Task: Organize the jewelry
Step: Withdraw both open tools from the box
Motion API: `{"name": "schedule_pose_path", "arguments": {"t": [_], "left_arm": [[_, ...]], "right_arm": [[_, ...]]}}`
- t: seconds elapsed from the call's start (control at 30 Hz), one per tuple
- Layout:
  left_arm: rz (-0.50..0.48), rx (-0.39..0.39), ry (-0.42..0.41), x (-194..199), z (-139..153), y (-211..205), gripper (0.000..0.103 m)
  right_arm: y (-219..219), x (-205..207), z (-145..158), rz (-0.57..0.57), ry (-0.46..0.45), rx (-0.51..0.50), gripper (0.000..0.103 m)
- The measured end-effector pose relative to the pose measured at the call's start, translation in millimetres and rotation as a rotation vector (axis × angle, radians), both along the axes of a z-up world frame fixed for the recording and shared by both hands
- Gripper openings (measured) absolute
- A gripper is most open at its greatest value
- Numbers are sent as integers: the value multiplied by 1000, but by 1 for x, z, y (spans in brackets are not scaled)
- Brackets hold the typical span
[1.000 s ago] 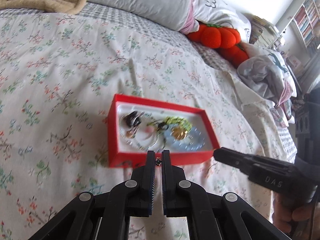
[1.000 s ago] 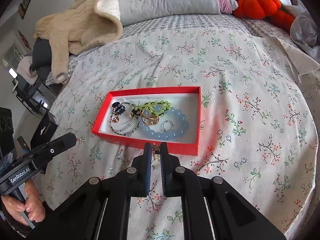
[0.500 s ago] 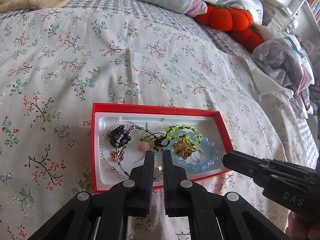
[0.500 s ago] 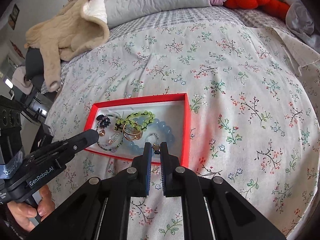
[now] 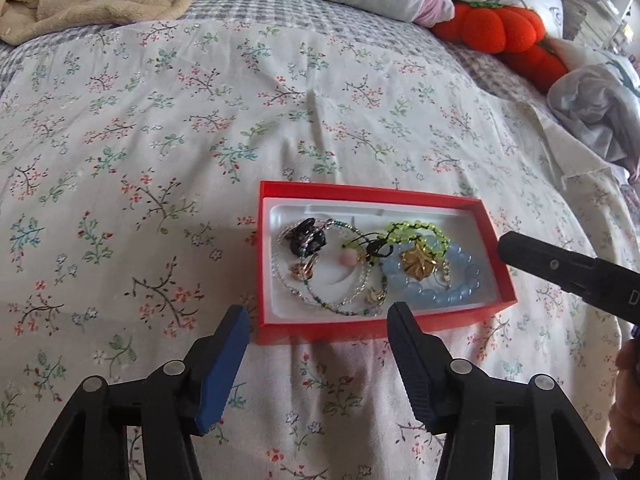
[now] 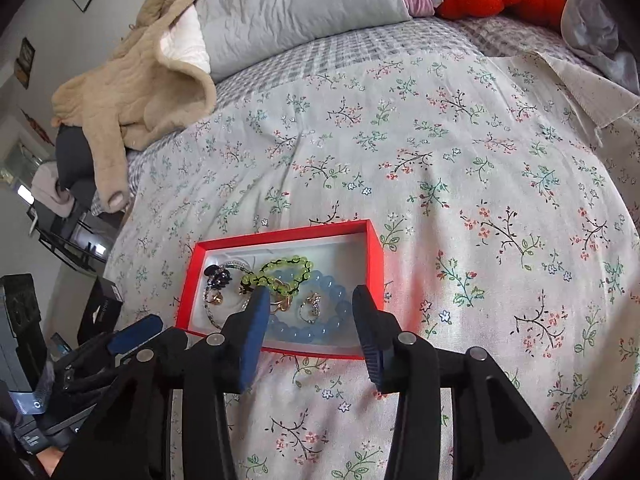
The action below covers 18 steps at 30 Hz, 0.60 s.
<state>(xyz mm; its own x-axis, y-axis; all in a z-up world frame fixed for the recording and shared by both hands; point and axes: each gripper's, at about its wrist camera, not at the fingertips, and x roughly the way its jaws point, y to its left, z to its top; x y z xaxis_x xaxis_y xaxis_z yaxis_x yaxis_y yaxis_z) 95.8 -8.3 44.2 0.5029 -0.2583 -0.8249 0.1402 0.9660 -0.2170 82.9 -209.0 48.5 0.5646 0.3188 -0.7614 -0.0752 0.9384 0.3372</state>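
Nearest, the left gripper (image 5: 318, 316) and the right gripper (image 6: 308, 298) both hold their fingers spread wide, gripping nothing. Just beyond them the red box (image 5: 490, 222) of jewelry (image 5: 434, 280) sits on the floral bed cover (image 5: 200, 140). Farther back lie a beige blanket (image 6: 132, 92), a grey pillow (image 6: 296, 4) and an orange plush (image 5: 504, 28).

My left wrist view looks down over the bed (image 5: 280, 100) toward 12 o'clock, close to the red box (image 5: 372, 200). My right wrist view faces likewise, the box (image 6: 280, 238) at 10 o'clock. Both share box and pillows (image 6: 304, 4).
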Motion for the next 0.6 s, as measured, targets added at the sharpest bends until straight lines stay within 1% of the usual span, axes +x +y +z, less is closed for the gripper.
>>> {"name": "schedule_pose_path", "arguments": {"t": [0.03,0.1,0.13,0.17,0.2,0.23,0.27,0.3,0.37,0.43,0.53,0.6], "left_arm": [[6,13,3,-4,2,0,64],[19,45,4,-13,7,1,73],[30,66,1,-19,10,1,76],[41,85,-4,-24,13,1,81],[53,104,-9,-30,16,1,85],[67,118,-13,-36,18,0,87],[80,129,-16,-43,21,-1,91],[93,142,-11,-50,23,-2,96],[128,164,4,-64,27,-2,102],[153,172,-3,-76,31,-1,103],[163,207,-14,-88,36,0,103],[170,226,-23,-92,38,2,103]], "right_arm": [[0,-4,2,6,-3,-13,45],[0,-13,6,27,-20,-49,45],[0,-18,7,35,-26,-64,46],[-1,-23,8,42,-25,-80,48],[-2,-28,8,50,-26,-94,53],[-2,-34,9,57,-31,-110,56],[-4,-39,10,64,-36,-129,62],[-5,-44,11,67,-42,-151,64],[-8,-52,13,56,-51,-177,65],[-12,-59,14,30,-39,-176,68],[-12,-74,18,7,-36,-172,75],[-5,-84,21,4,-49,-219,90]]}}
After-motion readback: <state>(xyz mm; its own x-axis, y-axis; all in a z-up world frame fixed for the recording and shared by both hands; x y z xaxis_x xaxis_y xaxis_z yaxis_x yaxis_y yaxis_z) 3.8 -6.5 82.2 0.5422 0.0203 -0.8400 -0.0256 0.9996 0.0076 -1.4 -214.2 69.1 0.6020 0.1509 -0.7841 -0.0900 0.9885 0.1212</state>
